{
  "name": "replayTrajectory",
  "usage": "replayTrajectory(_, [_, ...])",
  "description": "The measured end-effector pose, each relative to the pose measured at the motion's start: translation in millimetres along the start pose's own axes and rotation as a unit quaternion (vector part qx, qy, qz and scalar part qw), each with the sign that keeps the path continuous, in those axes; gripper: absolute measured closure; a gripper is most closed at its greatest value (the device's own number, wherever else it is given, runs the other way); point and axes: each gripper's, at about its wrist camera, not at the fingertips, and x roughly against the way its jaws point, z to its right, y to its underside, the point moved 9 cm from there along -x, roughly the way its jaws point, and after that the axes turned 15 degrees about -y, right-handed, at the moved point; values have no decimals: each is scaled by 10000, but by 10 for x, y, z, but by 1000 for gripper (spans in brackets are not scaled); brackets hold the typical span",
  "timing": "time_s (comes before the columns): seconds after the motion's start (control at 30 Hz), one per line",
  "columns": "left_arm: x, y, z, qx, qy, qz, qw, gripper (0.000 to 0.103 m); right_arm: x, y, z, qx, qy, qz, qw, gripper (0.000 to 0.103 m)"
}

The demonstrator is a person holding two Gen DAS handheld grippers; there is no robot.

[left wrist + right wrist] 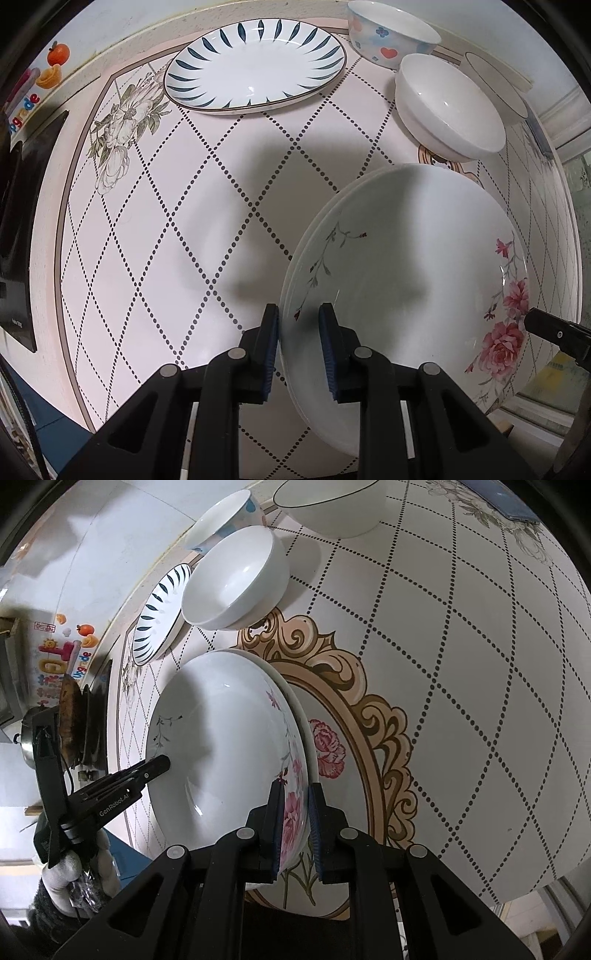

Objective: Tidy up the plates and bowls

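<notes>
A white deep plate with pink flowers [406, 266] lies on top of a second plate near the table's front; it also shows in the right wrist view [229, 746]. My left gripper [298, 332] straddles its left rim, with a gap between the pads and the rim. My right gripper [295, 812] is shut on the opposite, flowered rim. A plate with blue leaf marks [255, 62] lies at the back. A plain white bowl [447, 103], a bowl with hearts [391, 33] and a dark-rimmed bowl [328, 506] stand at the back right.
The table [184, 221] has a pink cloth with dotted diamonds and a gold ornate frame print [369, 709]. A black appliance [22, 221] stands at the left edge. A blue phone-like object [509, 502] lies at the far right corner.
</notes>
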Motion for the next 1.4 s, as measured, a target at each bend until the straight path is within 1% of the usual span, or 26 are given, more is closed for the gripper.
replayTrajectory(0.23, [8,62,-83,-9,192,-258,9995,83,2,-23,14,-112,-65,-68,9999,87])
replayTrajectory(0.3, [27,70,-136,-2,223,-275,9994,83,30,-32,11,-171,-102,-57,9998,87])
replayTrajectory(0.4, [132,38,-225,79,368,-280,9989,83,110,-75,-24,-203,-76,-20,9998,87])
replayTrajectory(0.5, [303,-95,-387,262,533,-159,9981,83,205,-175,-170,-231,-162,20,9996,85])
replayTrajectory(0.53, [351,-169,-457,350,578,-104,9977,82,232,-239,-268,-213,-222,41,9995,81])
replayTrajectory(0.57, [388,-258,-535,452,622,-49,9970,78,248,-302,-363,-179,-296,70,9994,76])
replayTrajectory(0.63, [417,-464,-718,656,697,72,9954,77,266,-513,-664,-42,-560,172,9983,70])
replayTrajectory(0.7, [379,-719,-899,850,657,151,9941,77,223,-741,-957,122,-763,221,9968,63])
replayTrajectory(0.73, [335,-820,-983,947,625,161,9934,77,175,-875,-1100,195,-821,243,9961,57])
replayTrajectory(0.77, [268,-934,-1074,1055,595,161,9925,77,118,-1017,-1217,243,-842,273,9958,55])
replayTrajectory(0.83, [95,-1143,-1251,1236,588,105,9905,77,-50,-1340,-1417,395,-736,330,9960,55])
replayTrajectory(0.87, [-15,-1262,-1335,1330,620,54,9892,77,-170,-1530,-1489,456,-616,354,9964,55])
replayTrajectory(0.97, [-254,-1523,-1442,1448,687,-71,9870,77,-516,-1934,-1571,486,-333,256,9979,55])
replayTrajectory(1.03, [-382,-1632,-1452,1448,731,-142,9866,77,-746,-2138,-1555,508,-51,161,9986,55])
replayTrajectory(1.1, [-501,-1772,-1448,1416,805,-177,9865,77,-950,-2270,-1481,448,151,66,9989,55])
replayTrajectory(1.2, [-612,-1918,-1404,1300,855,-201,9876,77,-1148,-2360,-1376,380,332,-38,9987,58])
replayTrajectory(1.27, [-683,-1983,-1380,1201,789,-204,9894,78,-1244,-2378,-1324,399,462,-94,9981,67])
replayTrajectory(1.3, [-705,-2006,-1376,1185,774,-186,9898,78,-1291,-2387,-1303,380,480,-120,9980,70])
replayTrajectory(1.33, [-713,-2025,-1367,1178,790,-135,9898,78,-1316,-2373,-1276,369,471,-123,9981,78])
replayTrajectory(1.4, [-720,-2059,-1358,1126,767,-36,9907,86,-1347,-2375,-1224,427,594,-96,9973,84])
